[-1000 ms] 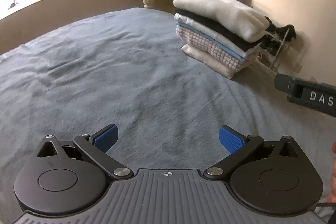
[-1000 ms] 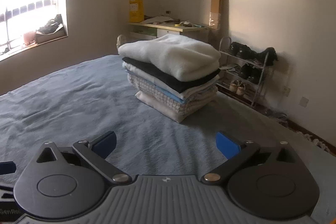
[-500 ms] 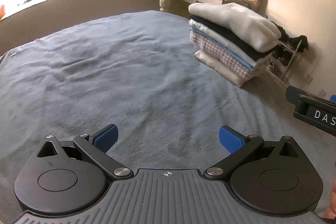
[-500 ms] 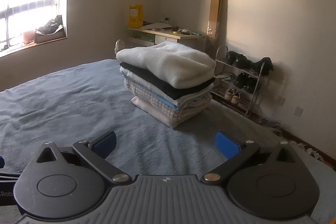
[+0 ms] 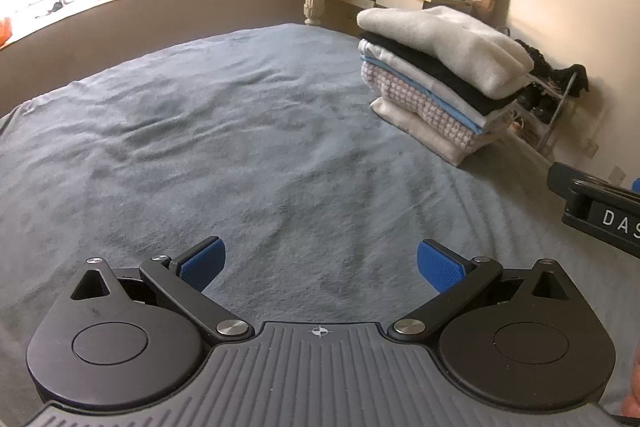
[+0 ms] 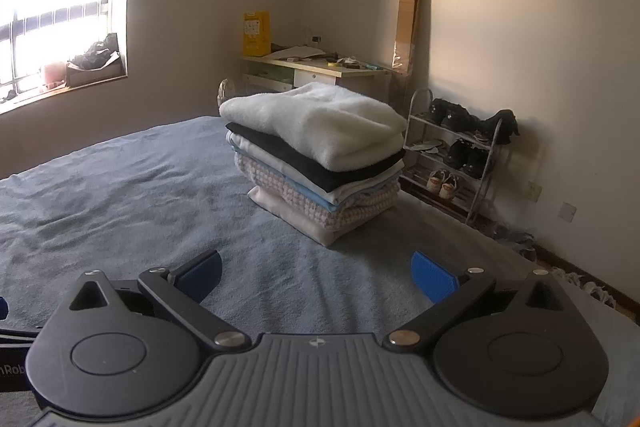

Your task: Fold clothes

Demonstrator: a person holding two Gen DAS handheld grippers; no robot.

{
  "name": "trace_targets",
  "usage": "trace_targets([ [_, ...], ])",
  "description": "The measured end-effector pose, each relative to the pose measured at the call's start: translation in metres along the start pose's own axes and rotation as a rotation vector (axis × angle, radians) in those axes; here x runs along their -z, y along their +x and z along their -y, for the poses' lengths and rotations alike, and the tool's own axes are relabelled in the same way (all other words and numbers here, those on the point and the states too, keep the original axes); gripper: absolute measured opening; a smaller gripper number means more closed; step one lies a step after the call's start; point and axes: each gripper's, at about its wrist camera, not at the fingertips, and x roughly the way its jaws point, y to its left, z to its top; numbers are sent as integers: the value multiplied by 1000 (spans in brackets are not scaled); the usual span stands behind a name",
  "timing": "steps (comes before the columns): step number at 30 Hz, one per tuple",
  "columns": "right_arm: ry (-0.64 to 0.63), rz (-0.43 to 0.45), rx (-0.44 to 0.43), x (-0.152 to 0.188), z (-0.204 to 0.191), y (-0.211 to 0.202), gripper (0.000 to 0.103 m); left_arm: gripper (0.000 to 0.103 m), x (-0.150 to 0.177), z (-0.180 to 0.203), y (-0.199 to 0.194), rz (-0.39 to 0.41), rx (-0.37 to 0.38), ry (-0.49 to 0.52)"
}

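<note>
Bedroom; blue bedspread point(image 5: 240, 155) wrinkled, folded stack point(image 6: 320, 163) near wall.

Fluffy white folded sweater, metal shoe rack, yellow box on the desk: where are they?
Fluffy white folded sweater point(image 6: 320, 123), right wrist view, its top surface.
Metal shoe rack point(image 6: 486, 171), right wrist view, front post.
Yellow box point(image 6: 256, 34), right wrist view, front face.

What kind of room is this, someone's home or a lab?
Most likely a bedroom in a home: a wide bed with a grey-blue cover holds a stack of folded clothes, a shoe rack stands by the wall, and a cluttered desk fills the corner.
</note>
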Motion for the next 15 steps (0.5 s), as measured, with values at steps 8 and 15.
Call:
trace_targets([
  [8, 0, -13, 8, 0, 1, 2, 103, 103, 0, 2, 2, -6, 13, 6],
  [15, 0, -21, 16, 1, 2, 4, 103, 103, 3, 5, 0, -7, 25, 14],
])
